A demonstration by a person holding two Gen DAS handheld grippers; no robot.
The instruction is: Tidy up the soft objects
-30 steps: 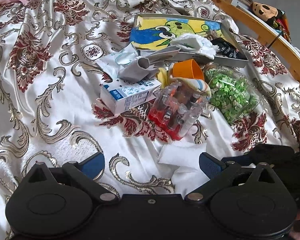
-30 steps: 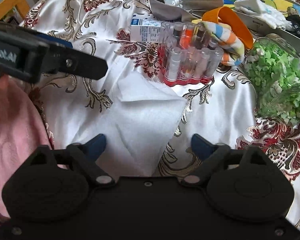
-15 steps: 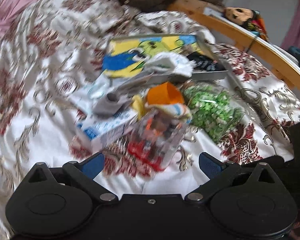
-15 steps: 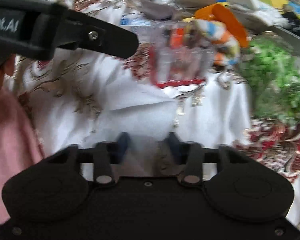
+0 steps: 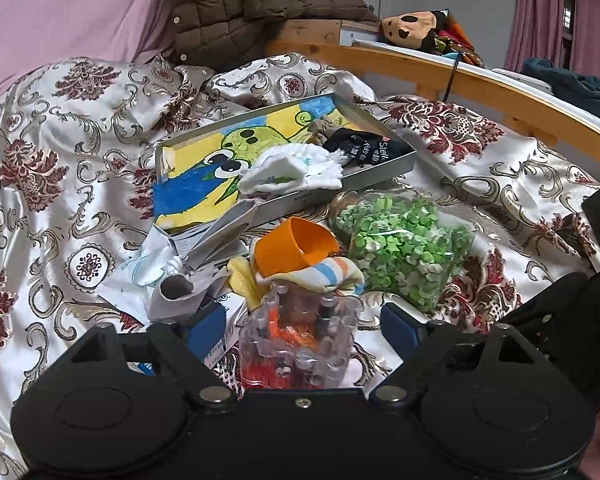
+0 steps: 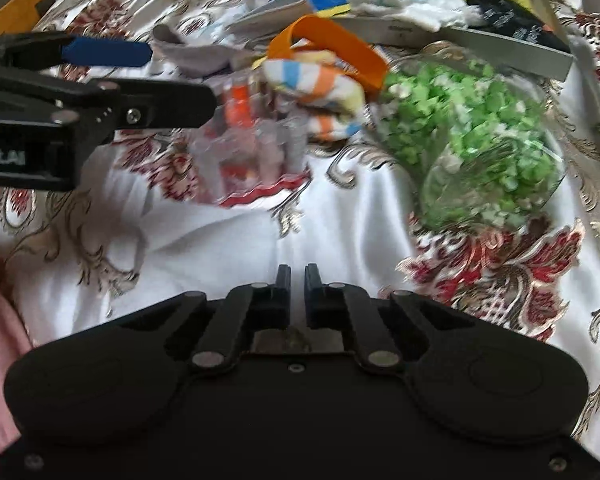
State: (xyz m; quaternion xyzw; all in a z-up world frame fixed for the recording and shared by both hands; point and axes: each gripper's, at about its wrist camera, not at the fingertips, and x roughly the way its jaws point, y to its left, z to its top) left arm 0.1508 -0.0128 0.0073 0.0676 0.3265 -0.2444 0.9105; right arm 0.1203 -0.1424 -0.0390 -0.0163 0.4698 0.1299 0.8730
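Note:
A metal tray (image 5: 380, 174) with a cartoon bottom holds a white cloth (image 5: 296, 166) and a black sock (image 5: 364, 146). In front lie a striped sock with an orange cuff (image 5: 300, 256), a grey sock (image 5: 180, 292) and a face mask (image 5: 148, 268). My left gripper (image 5: 304, 326) is open, its blue pads on either side of a clear tube rack (image 5: 296, 344). My right gripper (image 6: 297, 276) is shut with nothing visible between its fingers, low over a white cloth (image 6: 204, 248) on the bedspread. The left gripper also shows in the right wrist view (image 6: 140, 80).
A clear bag of green pieces (image 5: 404, 256) lies right of the socks. A small carton (image 5: 224, 332) sits by the left pad. A wooden bed rail (image 5: 480, 92) runs behind, with a brown jacket (image 5: 252, 4) and a plush toy (image 5: 420, 28).
My left gripper moved forward and tilted up, now straddling the tube rack. My right gripper closed from open to shut over the white cloth.

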